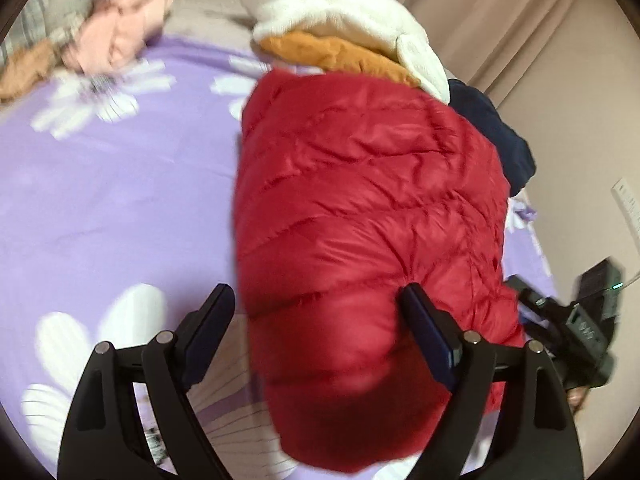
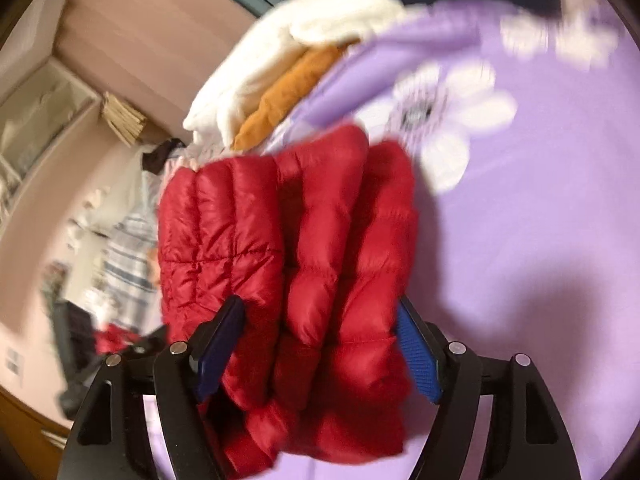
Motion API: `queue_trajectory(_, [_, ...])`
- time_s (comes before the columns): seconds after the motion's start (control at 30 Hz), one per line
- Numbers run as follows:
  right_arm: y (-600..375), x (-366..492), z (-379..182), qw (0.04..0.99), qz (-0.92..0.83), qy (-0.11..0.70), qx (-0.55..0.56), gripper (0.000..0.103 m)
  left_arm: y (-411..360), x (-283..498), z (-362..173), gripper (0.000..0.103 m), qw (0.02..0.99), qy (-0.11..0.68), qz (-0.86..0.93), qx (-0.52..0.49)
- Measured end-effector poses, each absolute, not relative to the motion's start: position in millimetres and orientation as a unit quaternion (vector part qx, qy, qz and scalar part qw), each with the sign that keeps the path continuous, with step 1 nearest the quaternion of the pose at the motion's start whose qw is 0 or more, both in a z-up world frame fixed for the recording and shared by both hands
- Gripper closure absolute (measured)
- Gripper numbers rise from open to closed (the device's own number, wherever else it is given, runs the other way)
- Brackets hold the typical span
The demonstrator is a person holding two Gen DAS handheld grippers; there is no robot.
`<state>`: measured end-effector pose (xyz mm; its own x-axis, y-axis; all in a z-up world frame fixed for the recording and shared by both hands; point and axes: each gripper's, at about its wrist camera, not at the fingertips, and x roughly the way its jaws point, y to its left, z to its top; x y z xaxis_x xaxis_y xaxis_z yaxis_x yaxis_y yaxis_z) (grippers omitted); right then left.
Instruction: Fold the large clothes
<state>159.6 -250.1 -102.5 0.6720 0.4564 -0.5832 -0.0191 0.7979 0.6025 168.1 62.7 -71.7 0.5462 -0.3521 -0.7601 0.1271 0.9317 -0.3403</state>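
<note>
While the right gripper (image 2: pixel 320 344) is clamping the bunched red puffer jacket (image 2: pixel 288 264) between its fingers, the left gripper (image 1: pixel 316 312) is sitting wide apart around the jacket over the purple floral sheet (image 1: pixel 120 200)

Red puffer jacket (image 1: pixel 360 216) — folded, bunched

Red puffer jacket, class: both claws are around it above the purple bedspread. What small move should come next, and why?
Probably carry the red jacket toward the pile where the white garment tops the orange one. It looks folded into a thick bundle, the right claw and left claw straddle it, and that pile lies just beyond.
</note>
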Motion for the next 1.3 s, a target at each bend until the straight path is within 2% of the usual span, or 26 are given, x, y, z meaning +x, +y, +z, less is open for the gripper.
queue_trajectory(0.1, [-238.3,137.2,-73.1,0.911,0.101,0.343,0.203,0.028,65.9,147.4,-59.1,0.017,0.887,0.432,-0.132,-0.097])
queue_trajectory(0.2, [-215.4,114.5,-52.1,0.929,0.14,0.306,0.152,0.028,64.0,132.0,-53.1,0.021,0.898,0.414,-0.13,-0.072])
queue_trajectory(0.23, [-207.5,109.9,-49.7,0.931,0.152,0.301,0.138,0.032,61.9,128.1,-53.1,0.024,0.9,0.411,-0.13,-0.066])
queue_trajectory(0.3, [-187.2,103.2,-48.7,0.931,0.183,0.297,0.11,0.042,55.5,125.3,-57.3,0.041,0.898,0.414,-0.137,-0.053])
queue_trajectory(0.37, [-167.0,104.4,-56.1,0.925,0.198,0.316,0.076,0.048,48.4,124.9,-67.3,0.045,0.891,0.429,-0.141,-0.044])
queue_trajectory(0.4, [-160.2,107.8,-62.4,0.922,0.195,0.328,0.063,0.053,46.5,124.6,-73.0,0.045,0.888,0.436,-0.142,-0.043])
queue_trajectory(0.53, [-150.4,124.9,-84.9,0.906,0.17,0.385,0.049,0.053,43.2,125.5,-80.6,0.045,0.881,0.452,-0.135,-0.038])
queue_trajectory(0.63, [-154.8,114.9,-73.5,0.908,0.165,0.381,0.051,0.053,43.0,114.8,-65.6,0.042,0.887,0.44,-0.139,-0.032])
queue_trajectory(0.67, [-156.8,108.5,-65.7,0.91,0.163,0.378,0.048,0.053,42.3,110.5,-58.9,0.038,0.89,0.436,-0.133,-0.026])
queue_trajectory(0.7, [-158.8,103.8,-59.2,0.911,0.159,0.379,0.046,0.051,42.0,105.7,-51.4,0.027,0.893,0.432,-0.127,-0.019])
queue_trajectory(0.77, [-160.0,92.7,-48.0,0.912,0.146,0.381,0.047,0.04,41.8,95.3,-37.9,0.01,0.899,0.422,-0.115,-0.011])
queue_trajectory(0.8, [-161.5,89.2,-42.7,0.912,0.14,0.383,0.05,0.029,42.2,89.1,-29.7,0.003,0.903,0.415,-0.113,-0.007])
queue_trajectory(0.83, [-163.8,84.8,-36.8,0.913,0.134,0.382,0.054,0.022,42.6,82.9,-21.4,0.0,0.904,0.412,-0.109,-0.003])
queue_trajectory(1.1, [-167.7,49.8,2.8,0.925,0.097,0.365,0.04,0.009,53.1,35.8,32.9,0.0,0.912,0.402,-0.079,-0.007])
queue_trajectory(1.17, [-166.9,40.5,12.7,0.928,0.094,0.359,0.037,0.001,50.1,25.0,42.5,0.0,0.916,0.395,-0.069,0.001])
queue_trajectory(1.3, [-161.2,24.2,28.1,0.936,0.093,0.339,0.029,0.001,47.3,7.1,56.3,0.0,0.917,0.392,-0.068,0.008])
